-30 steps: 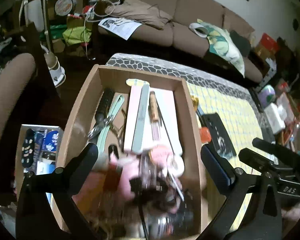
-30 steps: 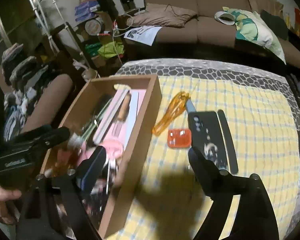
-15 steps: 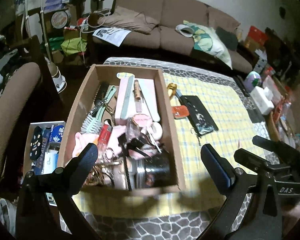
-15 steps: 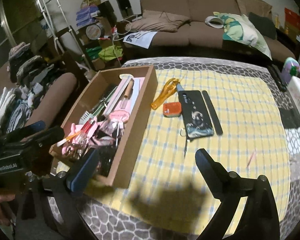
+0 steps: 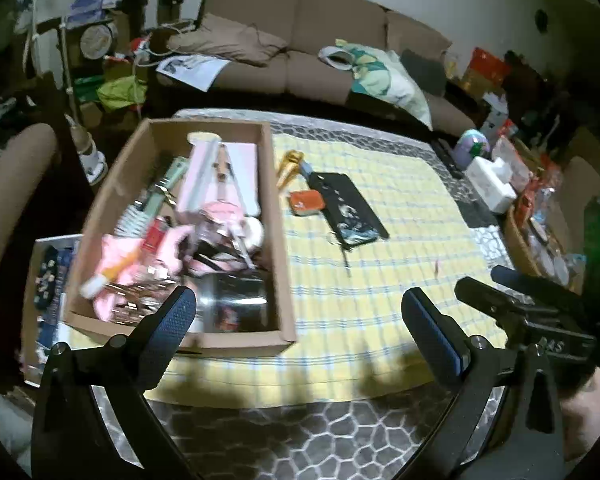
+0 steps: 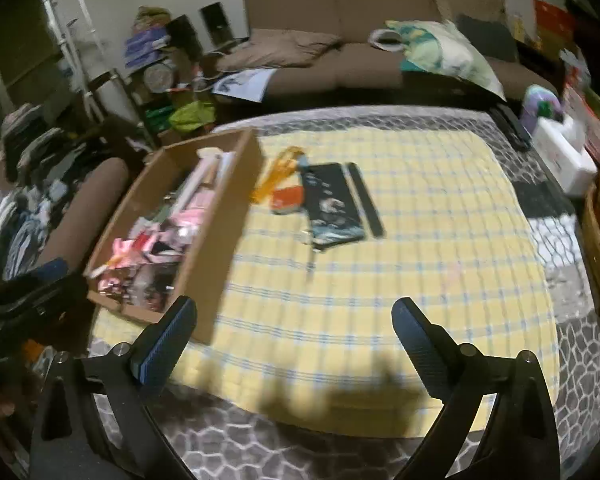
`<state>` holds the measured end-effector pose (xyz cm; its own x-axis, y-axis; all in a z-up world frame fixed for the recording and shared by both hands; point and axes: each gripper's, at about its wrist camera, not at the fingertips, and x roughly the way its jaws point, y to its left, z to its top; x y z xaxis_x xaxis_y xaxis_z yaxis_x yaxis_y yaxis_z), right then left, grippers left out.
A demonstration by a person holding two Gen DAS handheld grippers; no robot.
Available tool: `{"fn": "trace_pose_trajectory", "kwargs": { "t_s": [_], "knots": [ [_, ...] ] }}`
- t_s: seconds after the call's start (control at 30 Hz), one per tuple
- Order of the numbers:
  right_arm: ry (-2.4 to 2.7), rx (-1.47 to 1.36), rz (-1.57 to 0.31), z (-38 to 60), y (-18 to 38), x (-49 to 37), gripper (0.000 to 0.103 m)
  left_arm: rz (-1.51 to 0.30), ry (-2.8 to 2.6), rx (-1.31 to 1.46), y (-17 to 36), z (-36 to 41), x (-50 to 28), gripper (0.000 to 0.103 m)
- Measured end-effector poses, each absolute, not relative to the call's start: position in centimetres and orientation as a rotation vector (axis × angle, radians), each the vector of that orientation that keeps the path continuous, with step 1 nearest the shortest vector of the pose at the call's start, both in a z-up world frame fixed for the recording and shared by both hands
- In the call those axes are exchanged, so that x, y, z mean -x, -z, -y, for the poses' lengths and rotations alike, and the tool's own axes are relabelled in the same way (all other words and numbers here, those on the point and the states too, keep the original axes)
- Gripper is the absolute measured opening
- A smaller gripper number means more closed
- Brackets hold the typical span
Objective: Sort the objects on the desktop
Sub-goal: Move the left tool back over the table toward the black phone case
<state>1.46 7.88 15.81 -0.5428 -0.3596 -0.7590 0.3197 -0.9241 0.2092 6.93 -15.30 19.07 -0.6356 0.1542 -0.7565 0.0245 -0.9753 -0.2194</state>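
Home living room: brown sofa (image 5: 332, 60) with cushions (image 5: 384, 76), cluttered shelves (image 6: 160, 72), quilt-covered desk (image 6: 420, 280) before it.

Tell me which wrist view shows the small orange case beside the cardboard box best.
The left wrist view: the orange case is sharper there, its squarish outline clear, lying apart from the cardboard box and against the black phone case. The right wrist view shows it only as a blurred orange patch.
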Motion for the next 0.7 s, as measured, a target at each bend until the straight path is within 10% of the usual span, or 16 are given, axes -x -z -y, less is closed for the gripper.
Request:
{"fn": "trace_pose_trajectory", "kwargs": {
  "t_s": [0.53,0.7],
  "knots": [
    [2.647,-1.326,0.471,-22.8,-9.5,4.2,0.099,0.173,-2.567,1.308,-12.3,5.2,-3.0,0.103],
    [2.609,-1.406,0.442,-22.7,-7.2,6.2,0.077,0.141,-2.548,1.355,-10.0,3.5,-1.0,0.103]
  ]
}}
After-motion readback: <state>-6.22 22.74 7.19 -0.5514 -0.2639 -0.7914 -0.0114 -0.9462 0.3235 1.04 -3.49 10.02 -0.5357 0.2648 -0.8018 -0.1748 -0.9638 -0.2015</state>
